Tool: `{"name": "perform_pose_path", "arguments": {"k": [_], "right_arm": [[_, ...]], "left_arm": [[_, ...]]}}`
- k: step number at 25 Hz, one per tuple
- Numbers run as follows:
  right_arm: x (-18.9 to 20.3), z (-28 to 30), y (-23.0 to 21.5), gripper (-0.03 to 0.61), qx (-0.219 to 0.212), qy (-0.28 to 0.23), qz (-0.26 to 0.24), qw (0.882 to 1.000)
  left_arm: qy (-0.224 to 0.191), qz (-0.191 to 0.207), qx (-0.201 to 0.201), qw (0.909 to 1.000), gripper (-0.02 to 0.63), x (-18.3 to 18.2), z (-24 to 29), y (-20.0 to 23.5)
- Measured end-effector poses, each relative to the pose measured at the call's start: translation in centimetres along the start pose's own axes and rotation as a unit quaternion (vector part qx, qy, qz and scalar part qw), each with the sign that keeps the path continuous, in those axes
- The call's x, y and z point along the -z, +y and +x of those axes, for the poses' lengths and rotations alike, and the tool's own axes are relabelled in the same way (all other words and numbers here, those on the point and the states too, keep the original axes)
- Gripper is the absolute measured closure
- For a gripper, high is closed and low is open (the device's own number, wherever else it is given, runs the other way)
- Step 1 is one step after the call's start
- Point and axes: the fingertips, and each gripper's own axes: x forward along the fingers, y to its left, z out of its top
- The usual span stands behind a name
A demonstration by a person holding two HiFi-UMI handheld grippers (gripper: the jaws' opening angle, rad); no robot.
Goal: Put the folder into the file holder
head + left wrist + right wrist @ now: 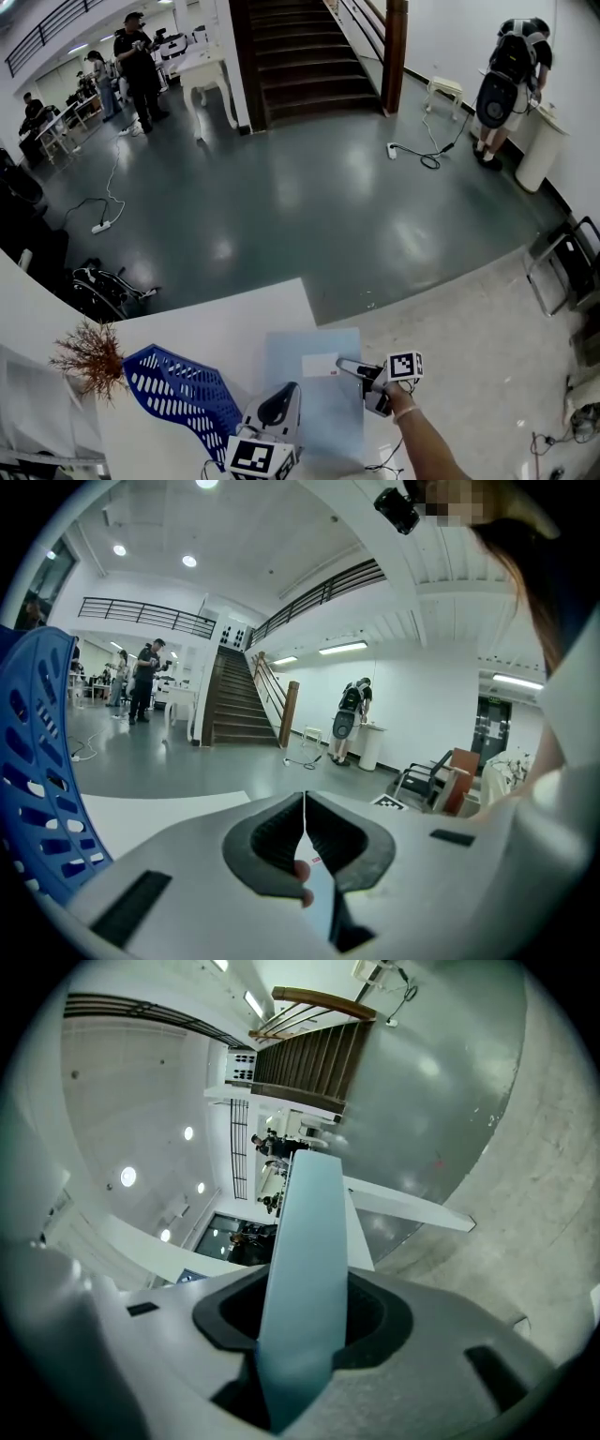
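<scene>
the light blue folder (pixel 319 412) is not yet filed: by the table's (pixel 225 328) right edge, it is pinched in the closed left hand-held gripper (pixel 305 827), the right hand-held gripper (pixel 347 366) has its jaws apart around it, and the blue mesh file holder (pixel 183 389) waits just beside

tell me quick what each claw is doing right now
left claw: closed on the edge of the folder
right claw: open, folder sits between its jaws but is not clamped
</scene>
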Motion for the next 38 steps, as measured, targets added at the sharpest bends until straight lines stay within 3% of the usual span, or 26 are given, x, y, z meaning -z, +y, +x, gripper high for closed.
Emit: {"name": "perform_pose_path", "arguments": {"k": [7, 9, 12, 16, 38], "right_arm": [[-0.4, -0.8, 1.2, 0.437, -0.015, -0.027, 0.033, 0.999], [-0.6, -0.9, 1.9, 0.44, -0.022, -0.03, 0.019, 0.999], [-1.6, -1.5, 2.8, 0.443, -0.015, -0.034, -0.052, 0.998], [-1.2, -2.3, 4.0, 0.448, -0.02, -0.056, 0.017, 0.998], [0.3, -7.8, 9.5, 0.448, -0.037, -0.147, -0.017, 0.988]], "left_arm": [[-0.005, -0.005, -0.007, 0.9999, 0.606, -0.5, -0.7, -0.2], [-0.007, -0.006, -0.009, 0.9999, 0.605, -0.6, -0.9, -0.2], [-0.011, -0.004, -0.01, 0.9999, 0.606, -0.8, -1.2, -0.3], [-0.016, 0.0, -0.008, 0.9998, 0.605, -1.0, -1.7, -0.7], [-0.041, 0.007, -0.002, 0.9991, 0.606, -1.2, -7.9, -2.9]]}}
